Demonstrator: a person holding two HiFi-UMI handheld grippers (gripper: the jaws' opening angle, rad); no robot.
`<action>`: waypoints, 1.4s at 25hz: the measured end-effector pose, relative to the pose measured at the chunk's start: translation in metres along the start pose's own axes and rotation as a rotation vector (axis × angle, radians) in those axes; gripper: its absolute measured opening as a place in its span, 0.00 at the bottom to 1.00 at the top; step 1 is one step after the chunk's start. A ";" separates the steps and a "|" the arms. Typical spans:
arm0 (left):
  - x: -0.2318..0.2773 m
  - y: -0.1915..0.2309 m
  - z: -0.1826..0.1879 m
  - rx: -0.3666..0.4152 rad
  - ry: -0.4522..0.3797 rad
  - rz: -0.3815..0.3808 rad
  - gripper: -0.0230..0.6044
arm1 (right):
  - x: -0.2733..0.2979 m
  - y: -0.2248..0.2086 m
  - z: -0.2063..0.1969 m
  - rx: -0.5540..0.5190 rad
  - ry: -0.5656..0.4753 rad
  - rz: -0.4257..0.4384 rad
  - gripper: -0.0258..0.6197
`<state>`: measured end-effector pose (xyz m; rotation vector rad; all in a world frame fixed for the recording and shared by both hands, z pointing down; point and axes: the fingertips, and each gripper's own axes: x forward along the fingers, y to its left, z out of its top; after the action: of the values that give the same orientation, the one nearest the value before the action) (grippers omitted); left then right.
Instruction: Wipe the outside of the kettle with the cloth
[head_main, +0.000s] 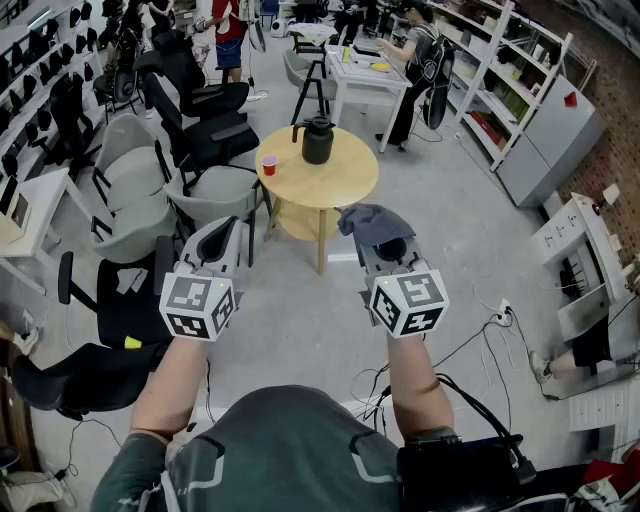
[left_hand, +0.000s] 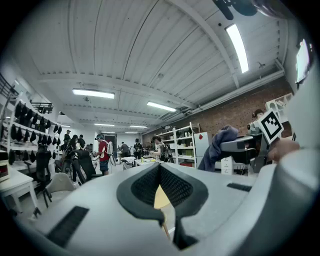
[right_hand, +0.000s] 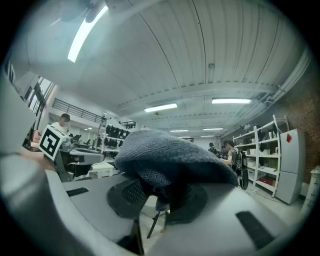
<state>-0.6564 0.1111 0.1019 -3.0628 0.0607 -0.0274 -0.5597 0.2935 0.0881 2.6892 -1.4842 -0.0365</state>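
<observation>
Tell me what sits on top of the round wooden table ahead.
A black kettle and a small red cup stand apart on the table. Anything directly behind the kettle is covered.

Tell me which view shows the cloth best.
The right gripper view: the cloth looms close, pinched in the right gripper's jaws. The head view shows it small, draped over that gripper; the left gripper view shows it from the side.

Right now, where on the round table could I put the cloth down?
The round table is bare along its near and right side, in front of the kettle. The red cup takes the left edge, the kettle the far middle. Chairs crowd the table's left; the floor on its right is open.
</observation>
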 end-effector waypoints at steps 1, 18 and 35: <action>0.001 -0.001 -0.001 0.002 0.001 -0.001 0.05 | 0.000 -0.001 -0.001 0.001 0.000 0.001 0.17; 0.034 -0.044 -0.020 0.003 0.058 0.002 0.05 | -0.014 -0.045 -0.015 0.028 -0.035 0.043 0.17; 0.116 0.014 -0.052 -0.040 0.046 -0.052 0.05 | 0.080 -0.070 -0.032 0.031 -0.024 0.027 0.17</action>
<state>-0.5418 0.0883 0.1549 -3.1035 -0.0154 -0.1015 -0.4556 0.2646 0.1162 2.7009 -1.5404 -0.0444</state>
